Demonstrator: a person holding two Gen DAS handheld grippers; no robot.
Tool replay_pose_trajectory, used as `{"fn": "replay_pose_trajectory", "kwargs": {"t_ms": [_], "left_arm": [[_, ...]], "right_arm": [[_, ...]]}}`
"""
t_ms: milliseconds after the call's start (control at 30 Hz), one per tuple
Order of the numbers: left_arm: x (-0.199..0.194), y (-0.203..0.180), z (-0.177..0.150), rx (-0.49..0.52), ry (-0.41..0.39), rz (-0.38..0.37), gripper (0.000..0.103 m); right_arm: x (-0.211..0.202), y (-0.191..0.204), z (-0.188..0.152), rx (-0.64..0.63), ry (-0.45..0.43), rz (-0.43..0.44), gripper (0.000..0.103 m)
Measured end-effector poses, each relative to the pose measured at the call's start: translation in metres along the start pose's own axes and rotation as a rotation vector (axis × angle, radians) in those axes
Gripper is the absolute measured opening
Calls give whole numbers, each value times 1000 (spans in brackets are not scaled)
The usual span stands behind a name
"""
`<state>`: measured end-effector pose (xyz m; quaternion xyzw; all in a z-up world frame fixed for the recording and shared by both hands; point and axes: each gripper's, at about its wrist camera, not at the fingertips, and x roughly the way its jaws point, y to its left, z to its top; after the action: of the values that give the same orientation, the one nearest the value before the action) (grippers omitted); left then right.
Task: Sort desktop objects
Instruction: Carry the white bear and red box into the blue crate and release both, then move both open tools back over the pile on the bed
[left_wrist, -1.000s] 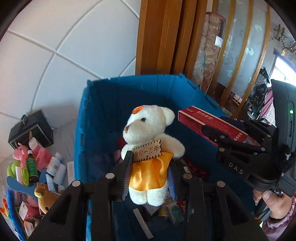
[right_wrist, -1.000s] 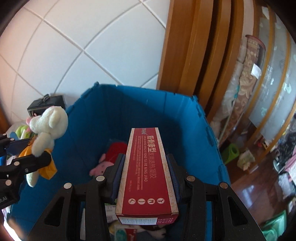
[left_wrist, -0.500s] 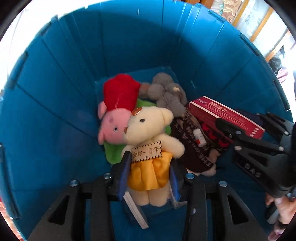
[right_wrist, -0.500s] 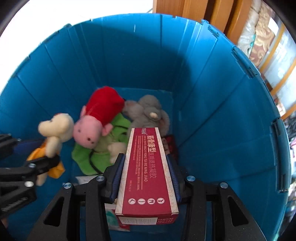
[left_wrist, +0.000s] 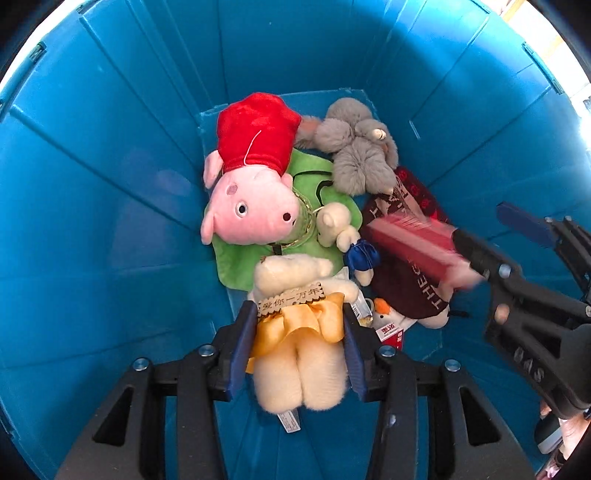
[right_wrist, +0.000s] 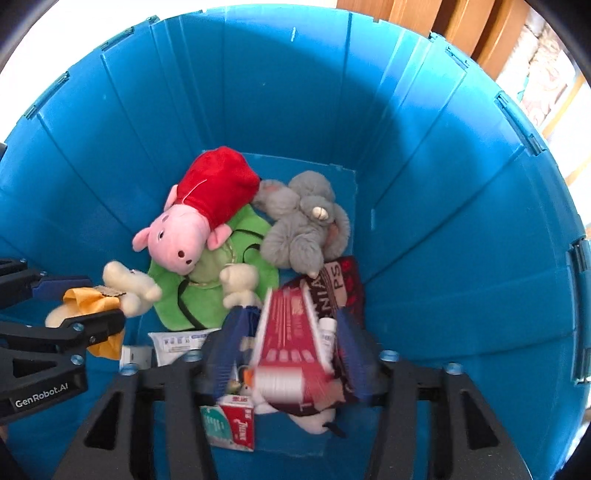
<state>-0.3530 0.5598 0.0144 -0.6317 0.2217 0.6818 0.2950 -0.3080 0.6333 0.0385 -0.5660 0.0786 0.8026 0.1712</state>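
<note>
- Reaching deep into a blue plastic bin, both hand-held grippers hang over a pile of toys and boxes on its floor.
- Left gripper, at the bottom centre of the left wrist view, points straight down. A cream teddy bear in a yellow satin skirt sits between its blue pads, head towards the top of the frame, legs towards the camera, long axis in line with the fingers. The jaws have just been opening, and the pads still touch the skirt on both sides, so the hold looks light rather than firm.
- Right gripper, at the bottom centre of the right wrist view, stands spread wide after just opening. The red carton lies blurred between the pads with a gap on each side, so it appears let go and dropping onto a dark red printed cloth.
- Around them lie a pink pig plush in a red dress, a green plush under it, a grey furry plush at the top, and a small red and green box low in the right wrist view.
- Judging the next move: each item already sits directly below its own gripper, inside the bin, so what remains is a fuller opening on the left and a straight lift out for both.
</note>
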Motion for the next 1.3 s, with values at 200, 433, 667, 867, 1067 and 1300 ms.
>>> {"fn": "replay_pose_trajectory", "kwargs": {"t_ms": [200,433,667,867,1067,1300], "left_arm": [[-8,0,1,-1,-27,9,43],[-12,1,1,14,-70,51,63],[-7,2,1,9,-23,17,63],[-23,-4,-3,41,-108,-16,63],[-59,6,-9,-18,-167,-71,63],[-142,40,-68,-49,-433,-50,63]], "right_arm": [[4,5,-1,-22,27,-9,87],[11,5,0,-28,65,-16,100],[23,7,-2,-45,133,-32,103],[13,13,-3,-70,97,-23,103],[-17,12,1,-59,2,29,103],[-87,18,-9,-19,-165,83,103]]}}
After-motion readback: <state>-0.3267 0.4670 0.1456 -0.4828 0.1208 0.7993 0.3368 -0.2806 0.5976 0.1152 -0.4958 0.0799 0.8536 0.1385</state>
